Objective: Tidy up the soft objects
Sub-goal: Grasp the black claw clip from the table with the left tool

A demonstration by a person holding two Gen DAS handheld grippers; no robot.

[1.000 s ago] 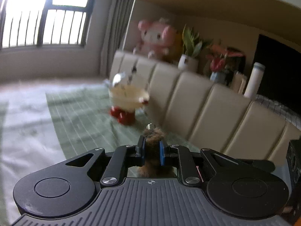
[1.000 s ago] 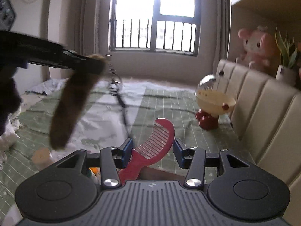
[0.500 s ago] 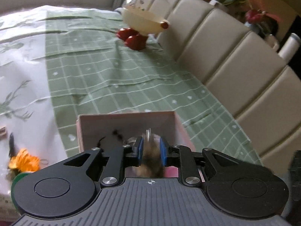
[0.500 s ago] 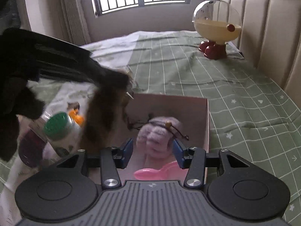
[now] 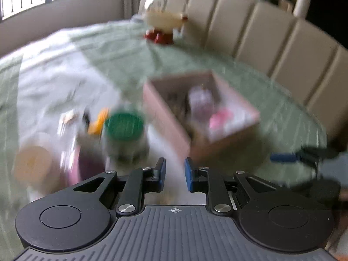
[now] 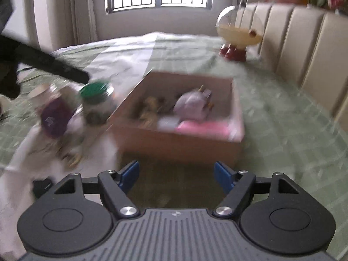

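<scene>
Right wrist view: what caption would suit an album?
Open right gripper before a cardboard box holding a lilac plush.

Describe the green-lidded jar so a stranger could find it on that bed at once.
Start at the open pink cardboard box on the green checked bedspread. Just left of it, on the white sheet, stands a clear jar with a round green screw lid. Its neighbour further left wears a purple label; only this one has the green top.
</scene>
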